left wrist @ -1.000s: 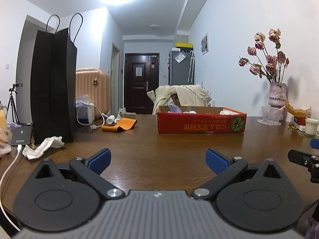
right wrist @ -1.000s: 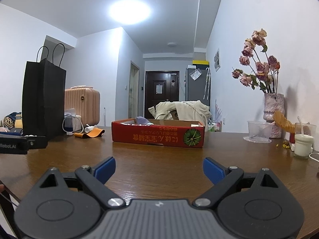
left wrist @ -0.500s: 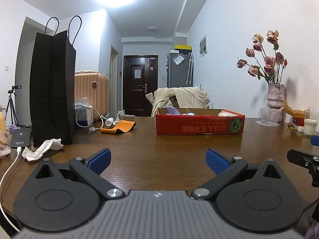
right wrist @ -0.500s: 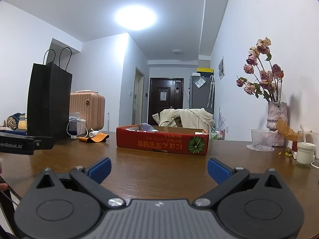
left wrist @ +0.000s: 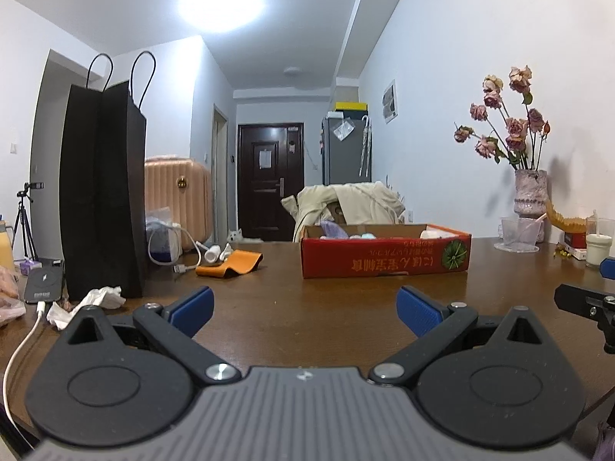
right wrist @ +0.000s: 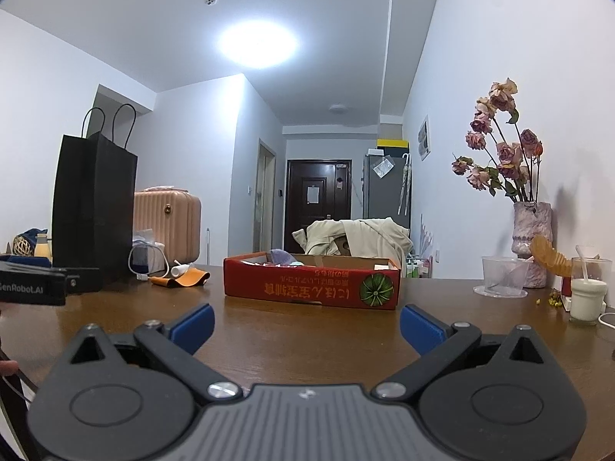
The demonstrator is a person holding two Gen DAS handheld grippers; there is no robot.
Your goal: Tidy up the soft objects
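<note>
A shallow red cardboard box (left wrist: 384, 259) (right wrist: 311, 288) sits mid-table with several soft items inside; a purple one (left wrist: 333, 228) (right wrist: 280, 256) and pale ones poke above its rim. My left gripper (left wrist: 305, 307) hovers low over the near table edge, open, with only bare wood between its blue pads. My right gripper (right wrist: 307, 324) is likewise open and empty, pointing level at the box from a good distance. A crumpled white tissue (left wrist: 90, 301) lies at the left by the bag.
A tall black paper bag (left wrist: 102, 192) (right wrist: 92, 211) stands left, with a power bank (left wrist: 44, 284), white cable and orange case (left wrist: 230, 263) near it. At the right are a vase of dried roses (left wrist: 530, 196) (right wrist: 532, 238), plastic cups and a white cup (right wrist: 586, 299).
The right gripper's jaws spread slightly wider and its view tilted up a little. The left gripper stays put.
</note>
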